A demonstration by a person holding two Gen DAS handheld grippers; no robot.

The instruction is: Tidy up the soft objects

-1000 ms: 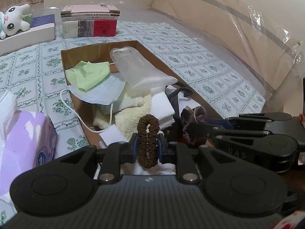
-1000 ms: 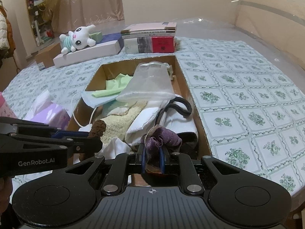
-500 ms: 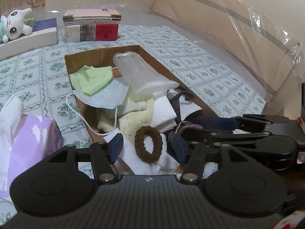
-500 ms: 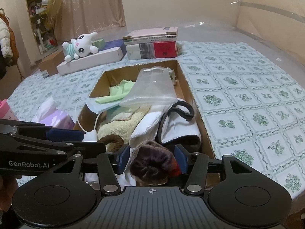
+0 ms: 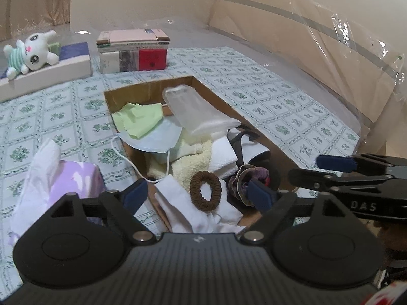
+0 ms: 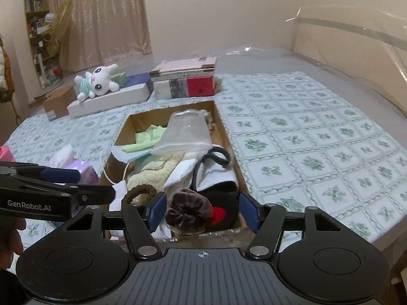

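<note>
A cardboard box [image 5: 216,94] [image 6: 230,142] on the bed holds soft things: a green cloth [image 5: 138,122], a face mask [image 5: 155,139], a clear plastic bag [image 5: 198,111], towels [image 5: 193,157]. A brown hair tie [image 5: 205,191] [image 6: 138,192] lies on white cloth at the box's near end. A purple scrunchie [image 5: 250,175] [image 6: 188,209] lies beside it. My left gripper [image 5: 197,194] is open and empty above the brown hair tie. My right gripper [image 6: 202,211] is open and empty above the scrunchie.
A purple tissue pack [image 5: 63,180] [image 6: 76,167] sits left of the box. Stacked books [image 5: 133,50] [image 6: 185,81] and a white plush toy [image 5: 30,50] [image 6: 98,82] on a flat box lie behind. A plastic-wrapped headboard [image 5: 318,38] runs along the right.
Both grippers opened and drew back. The brown hair tie dropped from the left one and the purple scrunchie from the right one into the box's near end.
</note>
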